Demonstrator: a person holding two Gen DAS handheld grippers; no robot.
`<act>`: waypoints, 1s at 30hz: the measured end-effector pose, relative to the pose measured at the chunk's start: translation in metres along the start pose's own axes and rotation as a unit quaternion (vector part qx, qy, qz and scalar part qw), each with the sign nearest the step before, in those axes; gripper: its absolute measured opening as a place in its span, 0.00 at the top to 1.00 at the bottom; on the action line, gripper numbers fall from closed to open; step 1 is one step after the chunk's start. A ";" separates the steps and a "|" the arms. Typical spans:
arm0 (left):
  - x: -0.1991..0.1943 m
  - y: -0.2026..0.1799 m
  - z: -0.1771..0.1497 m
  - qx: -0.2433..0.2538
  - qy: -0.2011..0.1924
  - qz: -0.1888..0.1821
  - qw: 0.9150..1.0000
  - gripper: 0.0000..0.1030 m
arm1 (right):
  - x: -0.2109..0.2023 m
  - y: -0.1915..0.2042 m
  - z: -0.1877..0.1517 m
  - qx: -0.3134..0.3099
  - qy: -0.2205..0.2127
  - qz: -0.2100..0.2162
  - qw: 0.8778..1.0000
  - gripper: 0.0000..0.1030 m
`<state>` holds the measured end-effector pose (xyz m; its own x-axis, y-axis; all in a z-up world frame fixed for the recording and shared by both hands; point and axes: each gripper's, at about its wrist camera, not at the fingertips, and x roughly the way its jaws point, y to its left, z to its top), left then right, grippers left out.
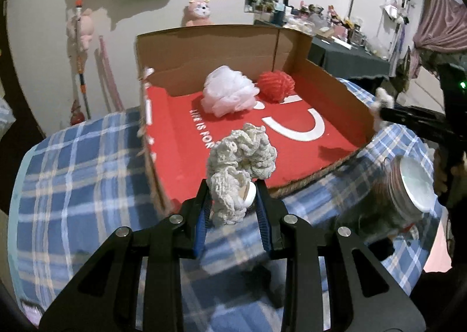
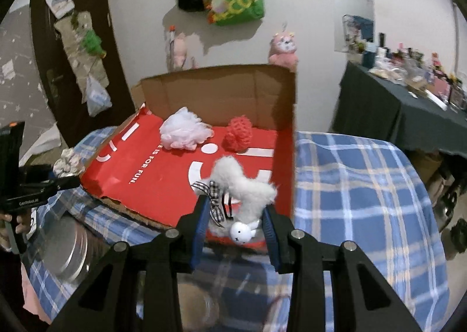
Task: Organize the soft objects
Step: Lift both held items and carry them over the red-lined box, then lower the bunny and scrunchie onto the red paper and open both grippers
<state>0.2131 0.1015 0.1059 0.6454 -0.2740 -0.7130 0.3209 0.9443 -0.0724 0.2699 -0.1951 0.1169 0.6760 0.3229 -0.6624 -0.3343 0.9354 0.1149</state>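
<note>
Cream crocheted bundle [image 1: 240,162] pinched in left gripper [image 1: 232,200], jaws narrowed on it, hanging at centre frame just short of cardboard box [image 1: 329,89] near edge. Fluffy white toy [image 2: 243,186] clamped likewise in right gripper [image 2: 236,219], lower centre, already over the red floor. Box straight ahead of both, above in frame; right nearer. Pink puff [image 1: 229,95] and red ball [image 1: 275,85] inside at back.

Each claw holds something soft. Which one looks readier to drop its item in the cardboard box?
Probably the right claw: its fluffy white plush toy already hangs over the red-floored cardboard box; the left claw's cream crocheted scrunchie is near the edge.
</note>
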 end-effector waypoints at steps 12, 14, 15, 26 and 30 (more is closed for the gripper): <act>0.072 -0.007 0.040 0.016 0.078 0.001 0.997 0.73 | 0.088 0.016 0.031 -0.049 0.160 -0.021 0.986 0.63; 0.081 -0.008 0.040 0.020 0.091 0.007 0.996 0.73 | 0.096 0.016 0.031 -0.055 0.180 -0.035 0.981 0.63; 0.087 -0.008 0.040 0.024 0.100 0.013 0.995 0.73 | 0.098 0.016 0.031 -0.056 0.185 -0.037 0.980 0.63; 0.115 0.000 0.037 0.019 0.132 0.029 0.991 0.73 | 0.115 0.013 0.027 -0.067 0.252 -0.039 0.964 0.63; 0.119 0.001 0.037 0.016 0.134 0.031 0.990 0.73 | 0.123 0.019 0.026 -0.081 0.259 -0.049 0.961 0.61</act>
<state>0.3157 0.0633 0.0472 0.4583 -0.1538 -0.8754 0.3117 0.9502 -0.0037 0.3633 -0.1338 0.0571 0.3054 0.0803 -0.9488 -0.4127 0.9091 -0.0559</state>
